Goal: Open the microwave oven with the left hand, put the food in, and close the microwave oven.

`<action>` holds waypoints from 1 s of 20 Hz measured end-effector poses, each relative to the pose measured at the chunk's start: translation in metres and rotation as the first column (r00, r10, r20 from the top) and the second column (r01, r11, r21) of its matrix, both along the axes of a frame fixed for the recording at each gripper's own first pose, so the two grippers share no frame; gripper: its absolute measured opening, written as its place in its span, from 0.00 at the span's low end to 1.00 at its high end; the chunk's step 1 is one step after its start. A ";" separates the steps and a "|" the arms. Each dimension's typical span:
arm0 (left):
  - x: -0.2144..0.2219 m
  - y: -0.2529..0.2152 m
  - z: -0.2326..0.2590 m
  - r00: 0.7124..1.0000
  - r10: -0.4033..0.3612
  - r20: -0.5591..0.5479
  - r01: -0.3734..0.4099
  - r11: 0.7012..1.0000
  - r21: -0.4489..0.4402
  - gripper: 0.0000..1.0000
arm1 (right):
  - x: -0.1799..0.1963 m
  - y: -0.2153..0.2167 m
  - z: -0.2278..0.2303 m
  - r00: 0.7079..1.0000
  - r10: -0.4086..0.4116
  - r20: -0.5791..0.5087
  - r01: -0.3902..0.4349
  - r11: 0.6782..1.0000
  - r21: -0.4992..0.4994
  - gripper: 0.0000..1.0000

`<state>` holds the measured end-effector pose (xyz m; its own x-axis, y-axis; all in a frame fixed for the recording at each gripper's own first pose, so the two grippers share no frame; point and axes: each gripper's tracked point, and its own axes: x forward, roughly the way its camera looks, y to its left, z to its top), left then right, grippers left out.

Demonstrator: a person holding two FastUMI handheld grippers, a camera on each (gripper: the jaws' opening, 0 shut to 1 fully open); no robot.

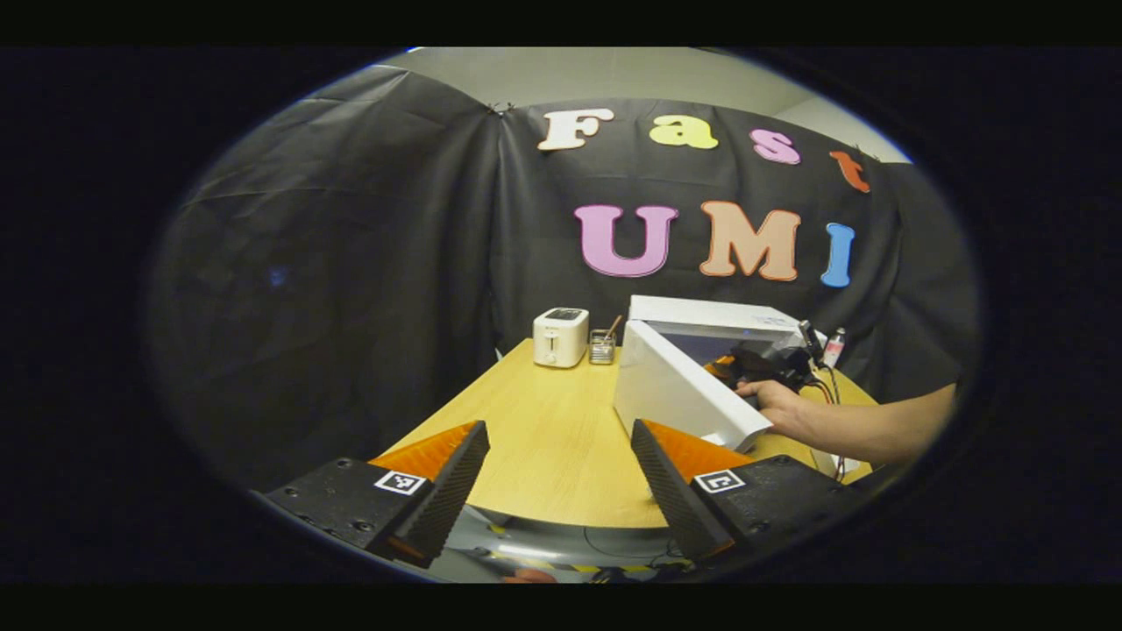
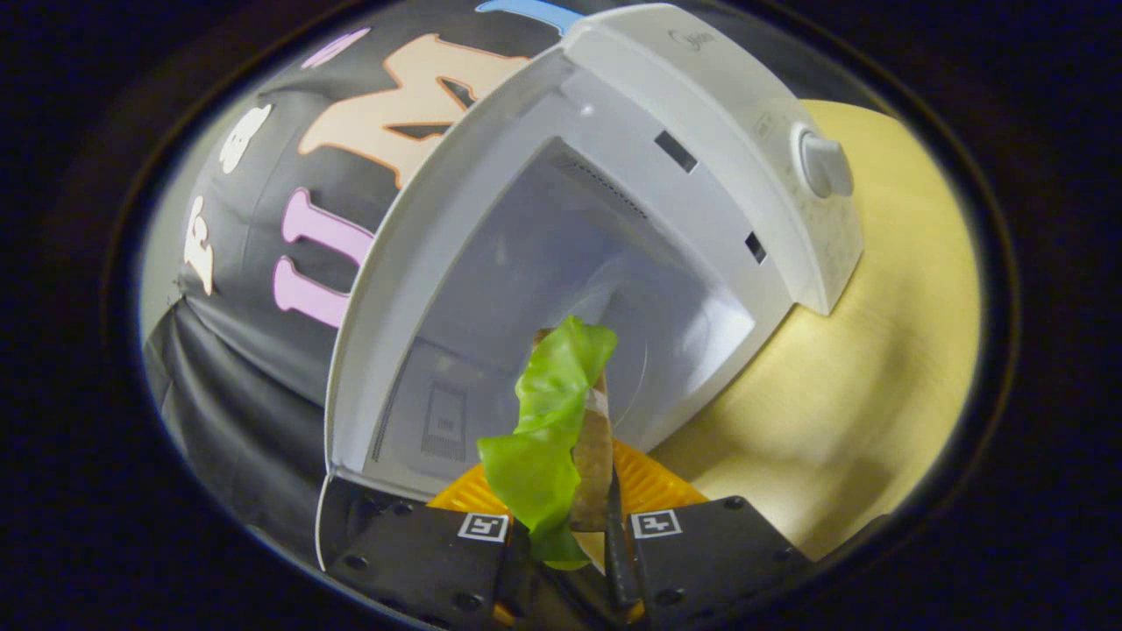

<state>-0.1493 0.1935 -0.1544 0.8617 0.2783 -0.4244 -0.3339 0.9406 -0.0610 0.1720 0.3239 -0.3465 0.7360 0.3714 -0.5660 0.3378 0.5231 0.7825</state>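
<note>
Jaws pinch food (image 2: 552, 429), lengthwise toward microwave (image 2: 614, 237) cavity.

Left tongs (image 1: 561, 478): ribbed wedge fingers; square markers; screwed blocks; bare forearm (image 1: 863, 425)

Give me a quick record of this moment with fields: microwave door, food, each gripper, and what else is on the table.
microwave door: open, swung out
microwave cavity: open, turntable visible
food: sandwich with lettuce, held before the cavity, not yet inside
right gripper: shut on the sandwich
left gripper: open, holding nothing
table: wooden
also on table: white toaster, small jar
</note>
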 end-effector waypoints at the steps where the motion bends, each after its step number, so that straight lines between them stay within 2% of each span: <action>1: -0.003 0.002 -0.002 1.000 0.011 -0.010 -0.011 1.000 0.000 0.94 | 0.007 0.005 0.000 1.000 -0.022 0.005 0.022 0.999 0.027 0.36; 7: -0.006 0.007 -0.007 0.999 0.032 -0.034 -0.032 0.999 -0.009 0.97 | 0.043 0.015 -0.002 0.989 -0.141 0.046 0.137 0.987 0.085 0.36; 8: -0.006 0.008 -0.007 0.999 0.034 -0.034 -0.034 0.999 -0.011 0.96 | 0.047 0.017 -0.002 0.987 -0.155 0.052 0.150 0.984 0.091 0.29; 9: -0.004 0.007 -0.007 0.999 0.032 -0.033 -0.032 0.999 -0.019 0.95 | 0.052 0.019 -0.005 0.985 -0.168 0.048 0.162 0.982 0.098 0.29; 10: -0.003 0.007 -0.009 0.999 0.027 -0.033 -0.028 0.999 -0.029 0.95 | 0.054 0.021 -0.008 0.983 -0.176 0.043 0.170 0.980 0.106 0.29; 11: -0.001 0.005 -0.010 0.999 0.021 -0.034 -0.022 0.999 -0.037 0.95 | 0.057 0.024 -0.011 0.982 -0.185 0.037 0.180 0.978 0.111 0.36; 12: -0.001 0.005 -0.012 0.999 0.015 -0.041 -0.016 0.999 -0.042 0.95 | 0.059 0.028 -0.015 0.982 -0.186 0.030 0.181 0.977 0.113 0.36; 13: 0.000 0.006 -0.012 0.999 0.012 -0.044 -0.013 0.999 -0.036 0.95 | 0.060 0.031 -0.018 0.983 -0.184 0.027 0.180 0.977 0.111 0.29; 15: -0.001 0.009 -0.010 0.999 0.008 -0.042 -0.009 1.000 -0.021 0.96 | 0.064 0.032 -0.024 0.981 -0.189 0.036 0.186 0.980 0.076 0.29; 16: -0.001 0.008 -0.009 0.999 0.001 -0.041 -0.002 1.000 -0.020 0.95 | 0.064 0.033 -0.028 0.982 -0.185 0.037 0.182 0.981 0.061 0.36; 17: -0.001 0.006 -0.008 0.999 -0.010 -0.033 0.009 1.000 -0.020 0.95 | 0.065 0.034 -0.028 0.982 -0.182 0.046 0.179 0.982 0.063 0.36; 18: -0.003 0.004 -0.007 0.999 -0.020 -0.030 0.019 1.000 -0.020 0.96 | 0.065 0.035 -0.029 0.983 -0.177 0.052 0.174 0.983 0.054 0.29; 19: -0.003 0.003 -0.009 0.999 -0.026 -0.034 0.025 0.999 -0.023 0.95 | 0.065 0.033 -0.030 0.984 -0.166 0.065 0.164 0.986 0.035 0.43; 20: -0.003 0.003 -0.013 0.999 -0.027 -0.042 0.026 0.999 -0.028 0.94 | 0.067 0.034 -0.029 0.985 -0.152 0.079 0.151 0.988 0.016 0.29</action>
<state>-0.1525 0.1962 -0.1672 0.8496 0.2432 -0.4681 -0.3113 0.9475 -0.0729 0.2387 0.3576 -0.3757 0.8269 0.2573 -0.5001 0.3486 0.4632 0.8148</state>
